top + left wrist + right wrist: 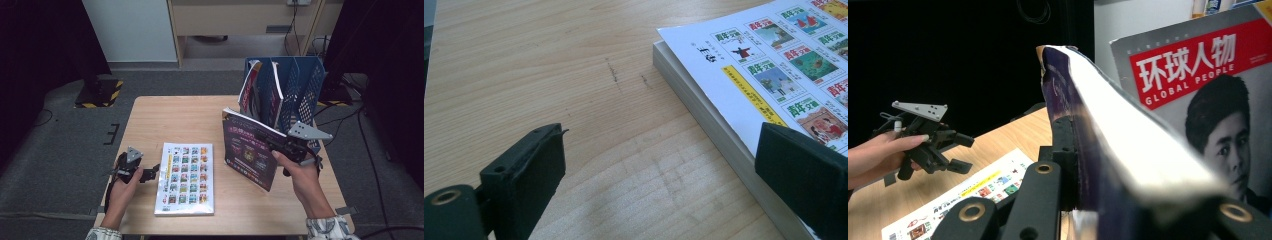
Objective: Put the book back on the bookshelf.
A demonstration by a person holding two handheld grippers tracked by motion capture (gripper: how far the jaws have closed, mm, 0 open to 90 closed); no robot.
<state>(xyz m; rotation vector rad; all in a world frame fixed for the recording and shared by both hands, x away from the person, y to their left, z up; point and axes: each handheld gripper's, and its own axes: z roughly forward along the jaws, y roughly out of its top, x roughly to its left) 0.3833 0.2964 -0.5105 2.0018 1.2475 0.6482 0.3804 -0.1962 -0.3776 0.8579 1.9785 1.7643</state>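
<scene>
Right hand-held gripper (272, 141): jaws closing tight on the purple magazine (248, 152), pinching it by its upper edge; person's right hand (295, 172) wrapping the handle from below.
Purple magazine: standing on edge, tilted, w/ its bottom corner near or maybe touching the surface (185, 117) (hard to tell from the high view); sitting just in front of the blue file rack (295, 85). In the right gripper view its pages (1128, 130) are bowing over toward the rack side.
Blue file rack: standing at the far right of the surface, holding upright magazines; the frontmost is a red-titled "Global People" issue (1198, 70), w/ a face on the cover.
Left hand-held gripper (152, 172): jaws standing wide apart, gripping nothing, hovering low over bare wood just beside the white book (186, 177); one jaw is overlapping the book's edge in the left gripper view.
White book: lying flat, front-centre of the surface, cover facing up w/ rows of small colour pics (794, 55) and a yellow strip along one side.
Left hand (122, 187): holding its gripper at the surface's front left corner.
</scene>
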